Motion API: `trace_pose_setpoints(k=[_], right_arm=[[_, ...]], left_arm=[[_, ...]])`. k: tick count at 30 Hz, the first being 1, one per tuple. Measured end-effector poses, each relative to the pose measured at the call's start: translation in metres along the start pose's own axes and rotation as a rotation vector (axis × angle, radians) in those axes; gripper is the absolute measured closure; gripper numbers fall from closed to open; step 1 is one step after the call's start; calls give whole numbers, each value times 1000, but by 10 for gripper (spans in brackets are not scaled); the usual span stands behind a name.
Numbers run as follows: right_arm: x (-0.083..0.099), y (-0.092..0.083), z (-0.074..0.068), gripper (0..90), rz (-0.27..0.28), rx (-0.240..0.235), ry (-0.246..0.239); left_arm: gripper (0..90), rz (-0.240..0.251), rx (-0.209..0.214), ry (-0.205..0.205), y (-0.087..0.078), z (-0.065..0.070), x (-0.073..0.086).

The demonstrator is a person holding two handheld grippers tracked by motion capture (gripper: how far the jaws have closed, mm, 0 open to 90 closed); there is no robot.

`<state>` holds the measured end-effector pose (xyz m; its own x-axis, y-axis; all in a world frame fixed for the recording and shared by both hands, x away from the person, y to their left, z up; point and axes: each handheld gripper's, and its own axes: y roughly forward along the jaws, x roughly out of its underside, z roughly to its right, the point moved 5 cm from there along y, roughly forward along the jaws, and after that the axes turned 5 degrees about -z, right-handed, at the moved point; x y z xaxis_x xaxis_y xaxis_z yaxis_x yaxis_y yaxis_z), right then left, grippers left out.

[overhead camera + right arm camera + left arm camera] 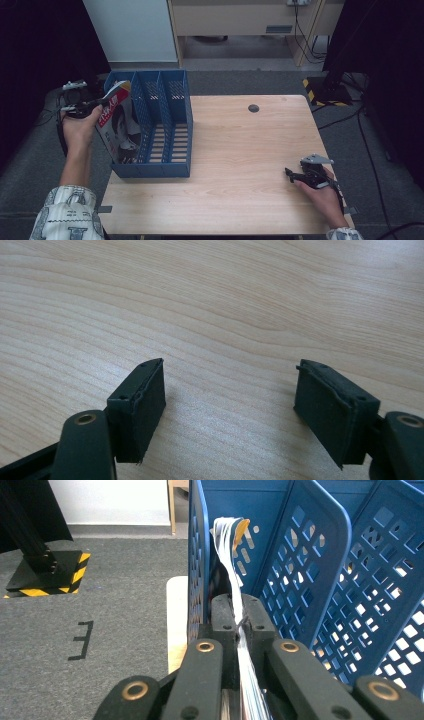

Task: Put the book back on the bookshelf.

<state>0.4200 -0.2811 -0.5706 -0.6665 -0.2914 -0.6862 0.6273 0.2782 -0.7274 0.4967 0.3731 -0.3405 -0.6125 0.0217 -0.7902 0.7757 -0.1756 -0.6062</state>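
The magazine (235, 587) stood in the leftmost slot of the blue file rack (170, 125), pinched at its edge between the jaws of my left gripper (97, 104). My right gripper (291, 175) rested on the tabletop (240, 150), jaws spread, holding nothing.

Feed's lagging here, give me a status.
Left gripper shut on magazine, standing in file rack's leftmost slot. Right gripper open, empty, over table. Nothing in the way.
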Motion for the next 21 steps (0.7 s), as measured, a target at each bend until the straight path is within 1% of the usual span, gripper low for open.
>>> trace_pose_setpoints(k=[5,7,9,12,21], right_arm=[[0,0,0,285,-1,-1,1],[0,0,0,285,-1,-1,1],[0,0,0,285,0,0,0],[0,0,0,286,0,1,2],[0,0,0,286,1,2,3]], left_arm=[[866,23,-1,-2,-4,1,2],[867,44,2,-15,-8,0,3],[867,50,5,-14,-10,0,4],[867,71,6,-18,-15,-1,4],[868,114,-1,-7,-20,3,1]])
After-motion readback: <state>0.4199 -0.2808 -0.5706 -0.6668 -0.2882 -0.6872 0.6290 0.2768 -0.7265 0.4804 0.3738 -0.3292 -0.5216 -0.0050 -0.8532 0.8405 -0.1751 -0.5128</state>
